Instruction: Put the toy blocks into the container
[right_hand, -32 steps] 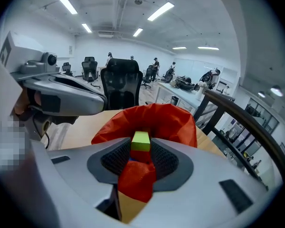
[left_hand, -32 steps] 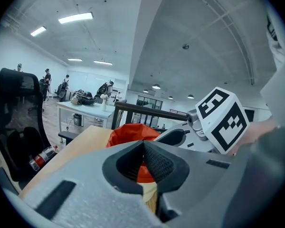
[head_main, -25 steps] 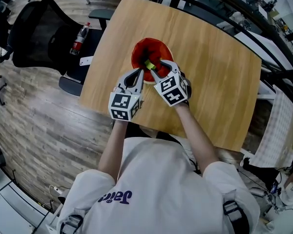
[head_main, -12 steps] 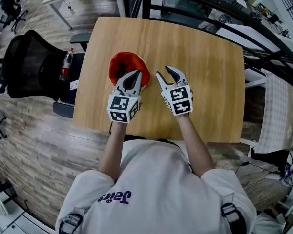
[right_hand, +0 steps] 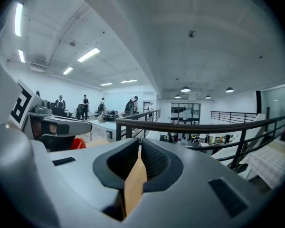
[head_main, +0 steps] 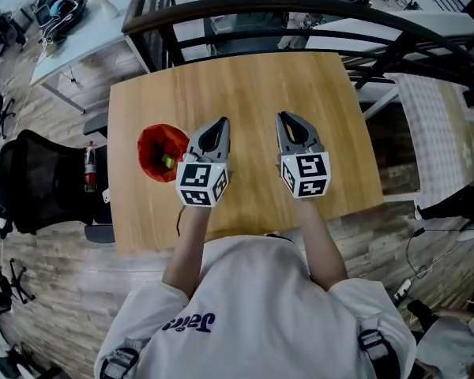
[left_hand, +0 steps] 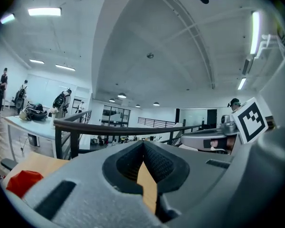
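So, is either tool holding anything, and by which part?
Nothing: the left tool is shut, empty; the right tool has just been closing its jaws, nothing between them.

Bright, even light from ceiling strips [left_hand: 44, 12] at ten o'clock; soft shadows; fisheye bulge, black corners; left gripper [left_hand: 143, 146] looms slightly blurred.
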The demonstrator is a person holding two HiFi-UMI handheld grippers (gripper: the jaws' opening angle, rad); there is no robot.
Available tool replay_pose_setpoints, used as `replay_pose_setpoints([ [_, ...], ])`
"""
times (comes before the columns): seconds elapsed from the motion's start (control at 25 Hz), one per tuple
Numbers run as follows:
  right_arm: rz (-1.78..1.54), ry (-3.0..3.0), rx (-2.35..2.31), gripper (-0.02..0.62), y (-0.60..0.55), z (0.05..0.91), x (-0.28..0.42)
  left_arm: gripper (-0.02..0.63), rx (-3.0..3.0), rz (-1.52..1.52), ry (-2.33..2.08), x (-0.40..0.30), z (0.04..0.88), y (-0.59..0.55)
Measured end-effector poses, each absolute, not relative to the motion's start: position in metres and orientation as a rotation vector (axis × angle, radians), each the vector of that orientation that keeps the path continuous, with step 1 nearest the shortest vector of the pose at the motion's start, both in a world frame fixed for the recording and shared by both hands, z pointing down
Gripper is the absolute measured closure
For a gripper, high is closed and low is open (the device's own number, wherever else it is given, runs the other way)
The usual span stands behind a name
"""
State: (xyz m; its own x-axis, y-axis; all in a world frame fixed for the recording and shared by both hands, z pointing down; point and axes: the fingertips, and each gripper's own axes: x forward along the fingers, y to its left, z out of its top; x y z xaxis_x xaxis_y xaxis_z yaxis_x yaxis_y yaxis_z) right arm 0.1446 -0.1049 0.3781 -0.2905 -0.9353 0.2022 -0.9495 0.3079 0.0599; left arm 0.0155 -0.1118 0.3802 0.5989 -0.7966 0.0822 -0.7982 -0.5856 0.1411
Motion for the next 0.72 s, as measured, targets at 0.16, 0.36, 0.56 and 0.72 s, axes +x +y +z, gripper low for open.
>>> replay_pose_setpoints([
  [0.16,0.048,-2.361,1.822,0.579,-0.090,0.363,0.174,0.598,2.707,-0.011,-1.312,0.045,0.367,-0.108],
  [0.36,0.022,-2.352,1.834,0.580,-0.079,0.357,0.184,0.598,2.727,0.019,-1.337,0.056,0.366,-0.100],
  [0.56,0.038,-2.352,1.836,0.580,-0.074,0.361,0.185,0.598,2.716,0.017,-1.337,0.052,0.369,-0.091],
  [0.72,0.039,-2.364,1.823,0.580,-0.072,0.361,0.183,0.598,2.723,0.008,-1.338,0.050,0.365,-0.087],
])
